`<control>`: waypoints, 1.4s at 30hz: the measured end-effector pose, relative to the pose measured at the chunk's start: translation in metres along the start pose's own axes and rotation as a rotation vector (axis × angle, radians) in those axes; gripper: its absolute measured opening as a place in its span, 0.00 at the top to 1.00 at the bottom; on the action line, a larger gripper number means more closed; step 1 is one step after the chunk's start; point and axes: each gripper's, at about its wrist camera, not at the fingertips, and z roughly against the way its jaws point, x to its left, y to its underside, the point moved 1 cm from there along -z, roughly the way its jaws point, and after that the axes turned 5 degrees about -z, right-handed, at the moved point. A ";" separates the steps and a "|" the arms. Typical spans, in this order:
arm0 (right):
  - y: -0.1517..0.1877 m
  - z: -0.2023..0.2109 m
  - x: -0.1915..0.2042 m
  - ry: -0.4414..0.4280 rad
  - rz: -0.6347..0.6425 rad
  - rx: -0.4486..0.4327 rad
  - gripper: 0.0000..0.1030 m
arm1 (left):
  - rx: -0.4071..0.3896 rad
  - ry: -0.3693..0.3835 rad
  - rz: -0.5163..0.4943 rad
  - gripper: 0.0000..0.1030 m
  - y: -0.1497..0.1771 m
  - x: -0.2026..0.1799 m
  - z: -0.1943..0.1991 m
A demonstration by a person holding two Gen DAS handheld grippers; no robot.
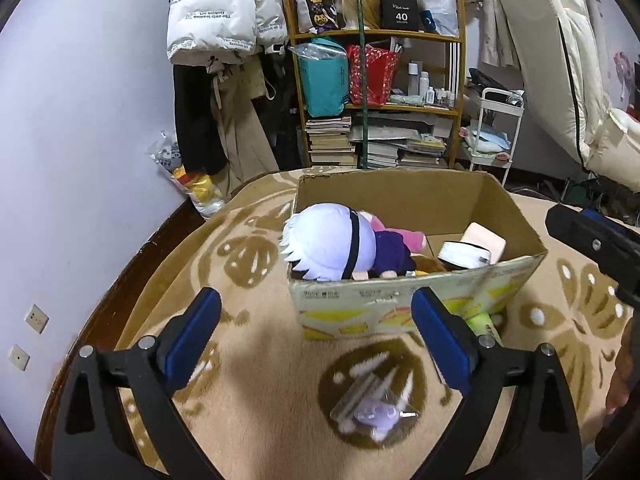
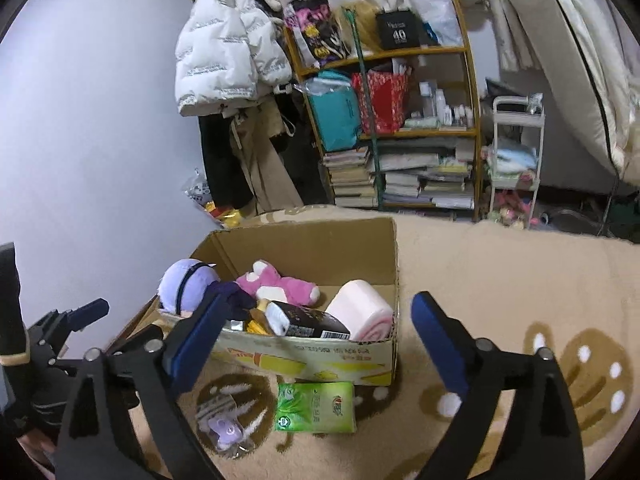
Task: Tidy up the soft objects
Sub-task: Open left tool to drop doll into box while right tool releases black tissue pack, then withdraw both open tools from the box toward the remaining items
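Both claws, left gripper (image 1: 316, 334) and right gripper (image 2: 316, 338), spread wide and empty over the blanket (image 2: 500, 264), plushies piled in the cardboard box (image 1: 400, 304).

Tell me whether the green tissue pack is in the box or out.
Out. The green tissue pack lies flat on the carpet against the cardboard box's front wall.

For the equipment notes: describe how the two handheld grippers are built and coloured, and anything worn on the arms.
Both the left gripper and the right gripper have matte black, curved arms with triangular cut-outs and silver pivot bolts. Their jaws carry flat blue pads. The right wrist view shows a dark sleeve with a pale stripe at the left edge. No cables or markings are visible.
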 end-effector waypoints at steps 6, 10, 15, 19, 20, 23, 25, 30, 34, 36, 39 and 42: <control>0.004 0.026 0.011 0.000 0.032 -0.016 0.00 | -0.002 0.056 0.021 0.07 0.015 0.001 0.031; 0.013 0.039 0.015 0.011 0.034 -0.012 0.00 | -0.012 0.056 0.019 0.07 0.024 0.002 0.049; 0.021 0.050 0.019 -0.005 0.042 0.006 0.00 | 0.001 0.054 0.015 0.07 0.029 0.002 0.060; 0.027 0.058 0.022 -0.007 0.057 0.008 0.00 | 0.024 0.061 0.011 0.07 0.034 0.001 0.062; 0.028 0.059 0.022 -0.007 0.057 0.010 0.00 | 0.027 0.060 0.009 0.07 0.035 0.001 0.062; 0.032 0.062 0.022 -0.013 0.054 0.015 0.00 | 0.038 0.061 -0.002 0.07 0.037 -0.001 0.060; 0.033 0.060 0.021 -0.007 0.055 0.022 0.00 | 0.045 0.070 -0.007 0.07 0.038 -0.003 0.058; 0.036 0.050 0.017 -0.001 0.034 0.039 0.00 | 0.082 0.084 -0.010 0.07 0.041 -0.005 0.043; 0.038 0.039 0.013 0.006 0.024 0.056 0.00 | 0.129 0.100 0.008 0.07 0.044 -0.003 0.025; 0.039 0.033 0.011 0.005 0.018 0.066 0.00 | 0.152 0.108 0.018 0.07 0.046 -0.002 0.016; 0.041 0.023 0.008 0.017 0.008 0.070 0.00 | 0.164 0.101 0.026 0.07 0.047 -0.001 0.003; 0.042 0.012 0.004 0.035 0.001 0.075 0.00 | 0.192 0.122 0.049 0.07 0.048 0.002 -0.012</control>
